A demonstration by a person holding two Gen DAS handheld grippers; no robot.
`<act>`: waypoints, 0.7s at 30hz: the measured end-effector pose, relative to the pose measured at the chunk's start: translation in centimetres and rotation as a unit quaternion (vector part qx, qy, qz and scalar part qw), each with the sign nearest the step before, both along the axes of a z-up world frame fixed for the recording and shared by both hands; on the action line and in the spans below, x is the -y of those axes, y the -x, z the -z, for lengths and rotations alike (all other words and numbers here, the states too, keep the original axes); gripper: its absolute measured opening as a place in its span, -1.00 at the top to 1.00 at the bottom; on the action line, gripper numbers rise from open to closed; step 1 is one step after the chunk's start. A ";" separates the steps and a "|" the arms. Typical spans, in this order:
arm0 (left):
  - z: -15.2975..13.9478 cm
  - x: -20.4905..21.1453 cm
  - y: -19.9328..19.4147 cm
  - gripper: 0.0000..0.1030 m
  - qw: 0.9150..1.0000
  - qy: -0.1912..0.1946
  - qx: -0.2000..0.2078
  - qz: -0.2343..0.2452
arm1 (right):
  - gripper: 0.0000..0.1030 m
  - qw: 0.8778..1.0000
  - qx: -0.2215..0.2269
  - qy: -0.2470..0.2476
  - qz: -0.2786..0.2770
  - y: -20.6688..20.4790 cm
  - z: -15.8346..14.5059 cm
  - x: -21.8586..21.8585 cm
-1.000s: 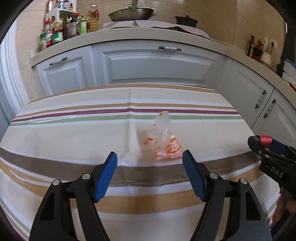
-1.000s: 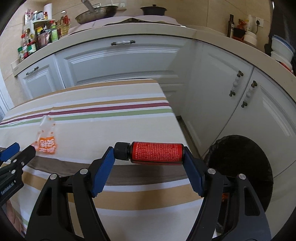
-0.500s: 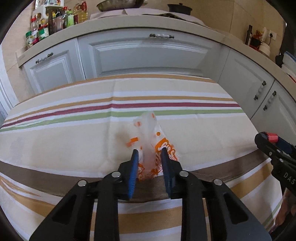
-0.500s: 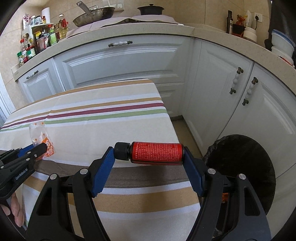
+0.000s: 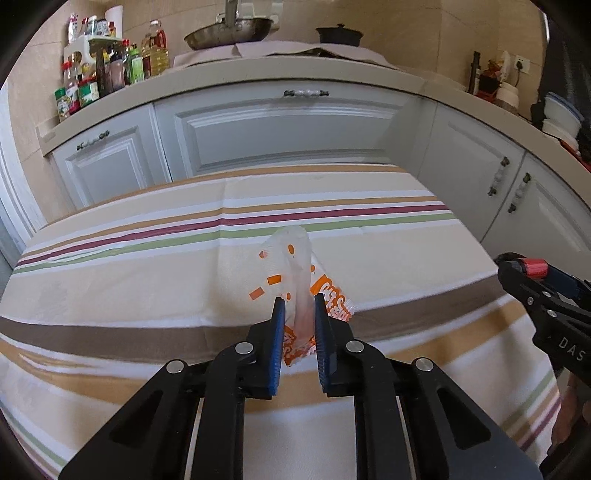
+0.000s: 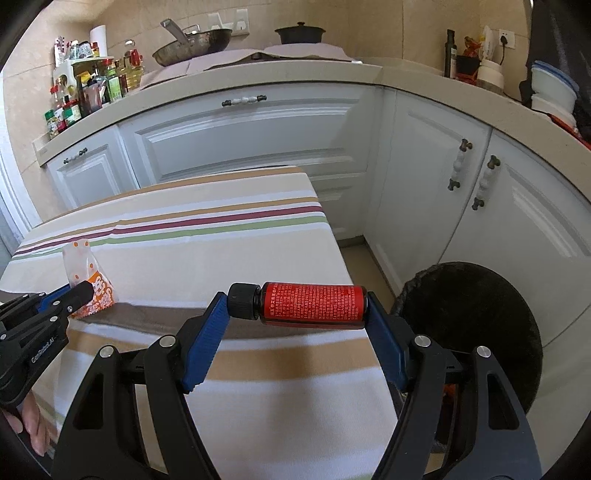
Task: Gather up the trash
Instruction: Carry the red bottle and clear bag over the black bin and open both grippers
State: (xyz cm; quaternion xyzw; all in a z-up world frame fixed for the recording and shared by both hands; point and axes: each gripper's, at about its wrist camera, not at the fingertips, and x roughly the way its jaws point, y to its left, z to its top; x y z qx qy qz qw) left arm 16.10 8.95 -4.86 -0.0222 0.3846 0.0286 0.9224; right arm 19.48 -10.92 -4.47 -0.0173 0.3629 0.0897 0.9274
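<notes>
A clear plastic wrapper (image 5: 295,273) with orange print stands crumpled on the striped tablecloth (image 5: 147,266). My left gripper (image 5: 298,314) is shut on its lower part. The wrapper also shows in the right wrist view (image 6: 88,277), with the left gripper (image 6: 79,293) on it. My right gripper (image 6: 295,306) is shut on a small red bottle (image 6: 312,304) with a black cap, held sideways over the table's right edge. A black-lined trash bin (image 6: 469,325) stands on the floor at the right, below the bottle's right end.
White kitchen cabinets (image 6: 258,136) wrap around the back and right. The counter holds spice bottles (image 6: 85,92), a pan (image 6: 192,44) and a black pot (image 6: 299,33). The right gripper shows at the right edge of the left wrist view (image 5: 535,280).
My left gripper moved forward to the wrapper and closed on it, from wide open to pinching it. My right gripper kept the red bottle and shifted right, bringing the bin more into view.
</notes>
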 end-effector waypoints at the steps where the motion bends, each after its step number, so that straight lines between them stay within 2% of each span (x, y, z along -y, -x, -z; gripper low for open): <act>1: -0.2 0.2 0.4 0.69 1.000 -0.001 0.003 0.001 | -0.38 1.000 0.001 -0.001 0.001 0.3 -0.1 0.1; 15: -3.0 4.2 5.7 0.69 0.999 -0.010 0.040 0.026 | -0.38 0.999 0.030 -0.003 0.023 6.1 -2.6 3.9; 21: -3.8 6.9 6.8 0.69 0.997 -0.012 0.054 0.054 | -0.38 0.998 0.038 -0.005 0.046 7.8 -2.9 6.4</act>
